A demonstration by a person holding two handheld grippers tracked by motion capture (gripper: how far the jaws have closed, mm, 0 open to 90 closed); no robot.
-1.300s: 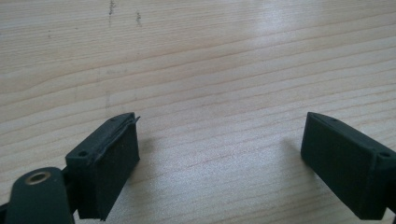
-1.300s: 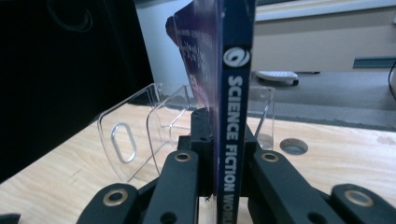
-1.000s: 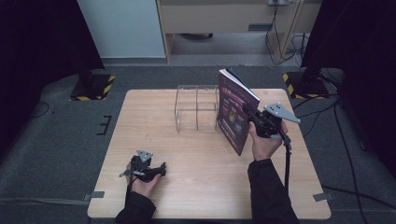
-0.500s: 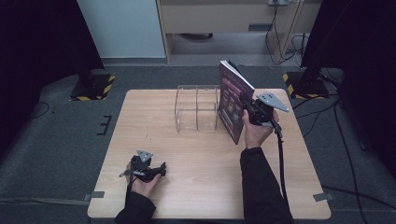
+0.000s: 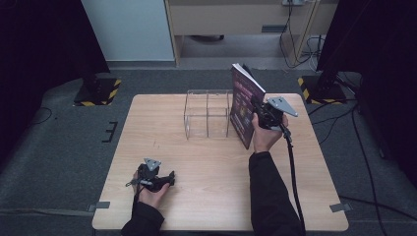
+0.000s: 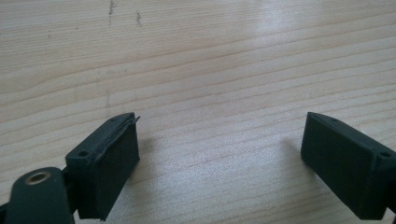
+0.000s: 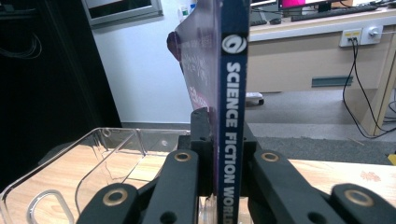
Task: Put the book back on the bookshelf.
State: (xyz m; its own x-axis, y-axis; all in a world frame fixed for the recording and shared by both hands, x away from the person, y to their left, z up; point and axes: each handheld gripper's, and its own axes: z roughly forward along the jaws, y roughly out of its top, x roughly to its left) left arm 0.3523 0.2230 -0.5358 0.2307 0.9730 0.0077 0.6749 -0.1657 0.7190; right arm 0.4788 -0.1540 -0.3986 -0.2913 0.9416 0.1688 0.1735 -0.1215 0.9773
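Clamping the book (image 5: 244,102) by its spine, your right gripper (image 5: 261,114) holds it upright off the bench (image 5: 206,172), w/ the clear rack (image 5: 207,113) just left of the gripper. Risk: the loose cover flares, so it could catch the rack's wall & tip it, or the book could pivot in the narrow grip. Left gripper (image 5: 156,178) sits released, nothing between its jaws.

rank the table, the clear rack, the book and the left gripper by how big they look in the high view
1. Light wooden table, by far the largest.
2. Clear plastic two-bay rack.
3. Purple-covered book standing upright in the right gripper; close to the rack in apparent size, so that order is unsure.
4. Black left gripper, smallest.
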